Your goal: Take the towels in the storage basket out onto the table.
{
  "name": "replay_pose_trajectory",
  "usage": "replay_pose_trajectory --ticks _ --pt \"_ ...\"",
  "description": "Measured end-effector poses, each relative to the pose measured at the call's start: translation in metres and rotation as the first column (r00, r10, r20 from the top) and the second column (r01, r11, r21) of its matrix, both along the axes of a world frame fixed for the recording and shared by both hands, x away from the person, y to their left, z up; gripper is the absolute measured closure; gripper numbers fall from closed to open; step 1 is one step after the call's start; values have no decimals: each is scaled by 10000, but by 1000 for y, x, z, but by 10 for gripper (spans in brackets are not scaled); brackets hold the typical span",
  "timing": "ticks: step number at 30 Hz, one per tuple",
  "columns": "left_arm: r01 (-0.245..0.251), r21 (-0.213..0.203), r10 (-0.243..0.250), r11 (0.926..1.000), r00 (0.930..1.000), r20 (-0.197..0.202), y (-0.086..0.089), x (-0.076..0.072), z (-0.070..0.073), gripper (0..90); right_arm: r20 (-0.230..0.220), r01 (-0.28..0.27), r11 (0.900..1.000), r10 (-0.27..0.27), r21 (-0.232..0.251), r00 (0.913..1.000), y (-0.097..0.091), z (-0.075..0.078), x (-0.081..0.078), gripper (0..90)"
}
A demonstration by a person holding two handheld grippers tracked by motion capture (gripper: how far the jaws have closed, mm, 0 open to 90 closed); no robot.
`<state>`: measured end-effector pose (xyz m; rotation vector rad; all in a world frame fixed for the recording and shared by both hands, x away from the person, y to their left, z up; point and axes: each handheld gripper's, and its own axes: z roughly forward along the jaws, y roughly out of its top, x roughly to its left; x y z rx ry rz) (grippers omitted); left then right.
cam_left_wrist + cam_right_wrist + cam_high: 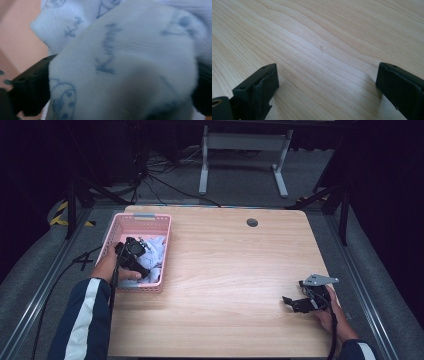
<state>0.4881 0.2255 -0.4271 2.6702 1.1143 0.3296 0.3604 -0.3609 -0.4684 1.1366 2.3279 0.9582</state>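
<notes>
In the high view, a pink basket [167, 237] stands on the far left part of the wooden desk [230, 270], holding pale blue-white cloth [156, 247]. The left gripper [131, 255] reaches down into the basket, right on top of the cloth, with the person's left hand [111, 265] at the basket's near left wall and a dark sleeve with a white stripe [82, 320] coming up from the near edge. The right gripper [300, 302] lies low over the near right part of the desk, well apart from the basket, pointing left, held by the right hand [327, 315].

In the left gripper view, white knitted cloth [125, 65] printed with blue letters and small figures sits very close, bulging between the two black fingers [32, 87]. The fingers stand spread at either side of the cloth; the fabric fills the gap, but I cannot tell whether the pads press on it. Pink basket wall [17, 37] shows on the left behind the cloth.

In the right gripper view, the two black fingers [262, 85] stand wide apart with nothing between them, just above the bare pale wood grain of the desk [324, 45].
</notes>
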Motion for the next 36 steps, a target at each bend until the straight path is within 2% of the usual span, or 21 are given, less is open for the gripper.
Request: replay_pose_trajectory --ticks 1,4,7,10,12,14,15,17,19,20,26,27,28,30,33,36 --pt "-28 -143 25 9999 9998 -179 1 1 -2 0 0 0 10000 0 -1 10000 0 0 0 50" --pt "160 -245 -168 9996 9992 -350 0 5 -7 0 5 -3 10000 3 -3 10000 0 0 0 49" --pt "92 -418 -111 9991 9988 -468 1 7 -10 0 1 -2 10000 2 -1 10000 0 0 0 49" --pt "50 -520 -80 9986 9984 -568 2 9 -11 0 5 -1 10000 1 -3 10000 0 0 0 50" --pt "68 -430 -93 9991 9983 -576 1 9 -12 4 5 -2 10000 2 -4 10000 0 0 0 49" --pt "-74 -400 47 9992 9976 -685 0 11 -10 76 -6 0 10000 0 5 10000 0 0 0 49" --pt "-85 -456 51 9989 9971 -753 -1 12 -10 76 7 -1 10000 1 -6 10000 0 0 0 49" --pt "-124 -617 75 9980 9969 -784 -1 12 -7 198 1 -1 10000 1 -2 10000 0 0 0 49" --pt "-161 -625 116 9979 9974 -713 -1 12 -6 271 -1 1 10000 -1 -1 10000 0 0 0 49" --pt "-193 -685 147 9975 9977 -666 0 11 -6 313 -4 1 10000 -1 3 10000 0 0 0 49" --pt "-314 -386 302 9988 9991 -313 -4 8 -3 505 0 1 10000 -1 0 10000 0 0 0 49" --pt "-322 -202 321 9993 9995 -70 -6 6 -1 530 0 2 10000 -2 1 10000 0 0 0 50" --pt "-322 -202 321 9993 9995 -70 -6 6 -1 544 0 2 10000 -2 1 10000 0 0 0 50" --pt "-377 13 377 9993 9988 301 -7 4 1 553 -6 15 10000 -15 43 10000 0 0 0 49" --pt "-645 -64 648 9979 9946 805 -3 2 5 572 9 9 10000 -9 42 10000 0 0 -1 49" --pt "-875 -476 936 9950 9848 1461 4 -2 13 577 0 1 10000 -1 33 10000 0 0 -1 49"
